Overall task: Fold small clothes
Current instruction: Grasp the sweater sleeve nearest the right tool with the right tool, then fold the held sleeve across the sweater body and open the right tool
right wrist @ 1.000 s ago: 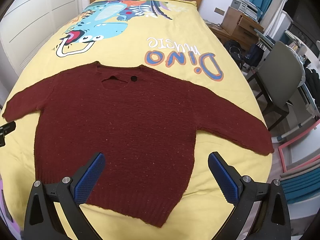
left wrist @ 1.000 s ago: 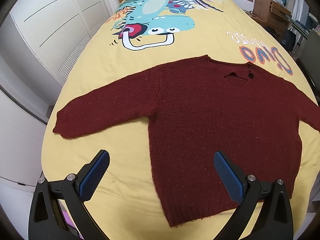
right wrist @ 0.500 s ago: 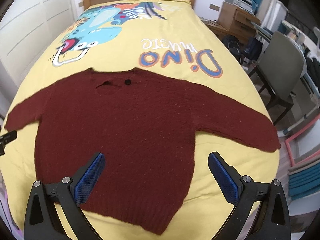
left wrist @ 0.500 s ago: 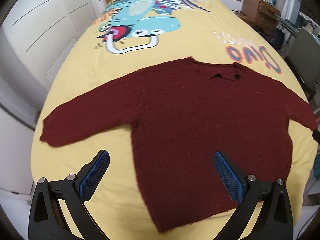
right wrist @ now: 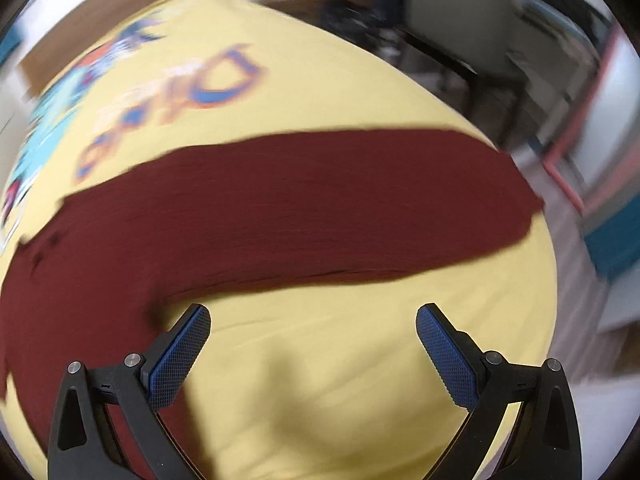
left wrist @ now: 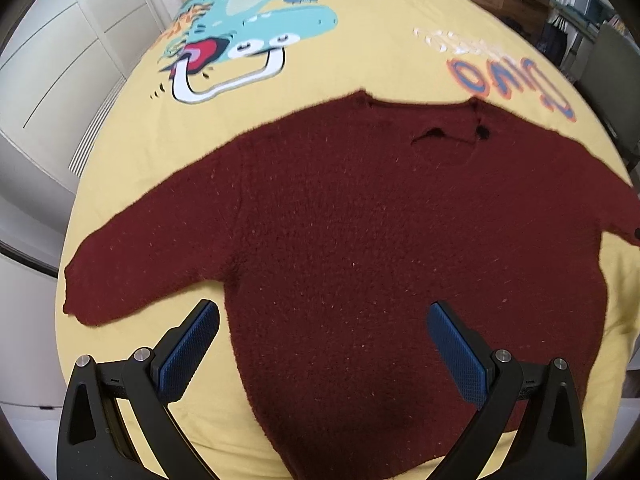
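On the bed (left wrist: 360, 60), over a yellow cover printed with a cartoon dinosaur (left wrist: 248, 36), a dark red sweater (left wrist: 380, 240) lies flat, both sleeves spread. Left gripper (left wrist: 322, 344): jaws released and wide apart, empty, above the sweater's lower body; its sleeve reaches toward 9 o'clock. Right gripper (right wrist: 312, 350): jaws likewise released, empty, over bare cover; the other sleeve (right wrist: 340, 204) runs from 9 toward 3 o'clock just beyond the blue pads (right wrist: 178, 356). Right wrist view is motion-blurred.
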Motion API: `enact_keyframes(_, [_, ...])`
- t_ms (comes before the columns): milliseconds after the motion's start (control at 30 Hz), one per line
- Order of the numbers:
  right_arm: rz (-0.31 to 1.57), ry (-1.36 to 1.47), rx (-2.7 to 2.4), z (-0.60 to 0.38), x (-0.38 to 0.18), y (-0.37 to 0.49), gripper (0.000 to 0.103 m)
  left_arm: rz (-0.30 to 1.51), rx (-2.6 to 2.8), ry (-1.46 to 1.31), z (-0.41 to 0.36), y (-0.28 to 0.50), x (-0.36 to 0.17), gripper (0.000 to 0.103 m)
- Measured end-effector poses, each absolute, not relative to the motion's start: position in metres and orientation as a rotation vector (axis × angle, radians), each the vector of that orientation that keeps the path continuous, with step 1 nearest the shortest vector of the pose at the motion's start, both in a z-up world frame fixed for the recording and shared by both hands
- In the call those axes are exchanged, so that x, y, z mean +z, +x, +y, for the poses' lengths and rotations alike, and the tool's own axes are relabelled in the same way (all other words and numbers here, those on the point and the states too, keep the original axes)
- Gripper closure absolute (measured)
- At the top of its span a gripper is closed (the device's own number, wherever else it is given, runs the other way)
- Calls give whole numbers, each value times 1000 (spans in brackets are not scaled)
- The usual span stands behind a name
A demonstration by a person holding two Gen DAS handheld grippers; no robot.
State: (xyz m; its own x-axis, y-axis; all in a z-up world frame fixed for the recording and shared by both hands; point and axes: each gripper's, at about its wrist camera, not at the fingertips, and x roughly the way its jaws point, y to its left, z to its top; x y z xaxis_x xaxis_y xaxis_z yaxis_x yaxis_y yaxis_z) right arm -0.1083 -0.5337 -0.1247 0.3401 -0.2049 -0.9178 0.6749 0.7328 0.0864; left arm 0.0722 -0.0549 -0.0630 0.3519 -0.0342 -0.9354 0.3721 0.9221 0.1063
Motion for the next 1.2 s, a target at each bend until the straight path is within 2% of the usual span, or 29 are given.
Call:
enact_keyframes(233, [1063, 777, -776, -621, -175, -135, 1, 1288, -234, 294, -54, 84, -99, 1])
enact_keyframes(400, [987, 884, -789, -655, -185, -142, 1, 1331, -217, 299, -52, 89, -113, 1])
enact_keyframes(433, [972, 903, -792, -662, -186, -142, 4, 1335, -213, 299, -51, 90, -115, 1])
enact_keyframes(467, [970, 916, -804, -668, -188, -143, 8, 1335, -210, 300, -49, 91, -115, 1])
enact_keyframes(533, [986, 934, -847, -680, -189, -143, 26, 1330, -205, 306, -47, 92, -114, 1])
enact_keyframes(567, [986, 936, -855, -686, -189, -144, 31, 1323, -204, 310, -45, 93, -113, 1])
enact_keyframes(600, [993, 933, -861, -692, -189, -140, 42, 1315, -202, 312, -43, 93, -112, 1])
enact_keyframes(700, [983, 947, -842, -708, -186, -143, 86, 1305, -197, 310, -38, 95, -111, 1])
enact_keyframes(767, [967, 979, -815, -712, -181, -141, 88, 1303, -198, 303, -35, 94, -111, 1])
enact_keyframes(900, [967, 858, -777, -693, -150, -125, 89, 1290, -189, 313, -29, 92, -110, 1])
enact_keyframes(1200, [864, 608, -551, -601, -37, -63, 89, 1273, -225, 257, -9, 91, -101, 1])
